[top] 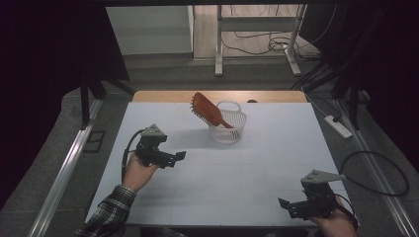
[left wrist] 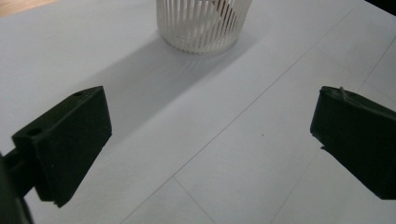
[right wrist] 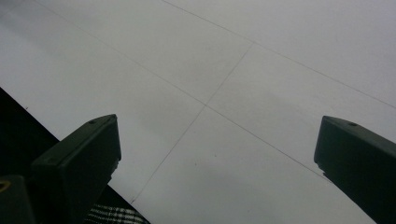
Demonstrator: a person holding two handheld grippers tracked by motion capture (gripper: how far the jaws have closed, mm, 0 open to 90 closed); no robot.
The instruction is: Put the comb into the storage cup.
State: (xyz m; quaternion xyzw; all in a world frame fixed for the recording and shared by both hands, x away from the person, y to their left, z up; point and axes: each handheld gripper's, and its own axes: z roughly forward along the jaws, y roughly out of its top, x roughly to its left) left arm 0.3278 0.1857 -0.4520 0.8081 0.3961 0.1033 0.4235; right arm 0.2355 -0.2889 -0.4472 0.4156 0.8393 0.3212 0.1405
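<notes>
The left claw [top: 168,159] sits left of centre in the high view, jaws spread wide, holding and touching nothing. In its own view the jaws stand at the far left and right edges, bare white bench [left wrist: 224,140] between them. The right claw [top: 296,207], at the lower right, is equally wide apart and empty. The white slatted basket [top: 227,126] stands upper centre on the bench, well apart from both, a brown hairbrush [top: 207,111] leaning out of it.

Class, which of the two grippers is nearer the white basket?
The left gripper: its open jaws point toward the basket, while the right gripper sits at the table's near edge.
</notes>
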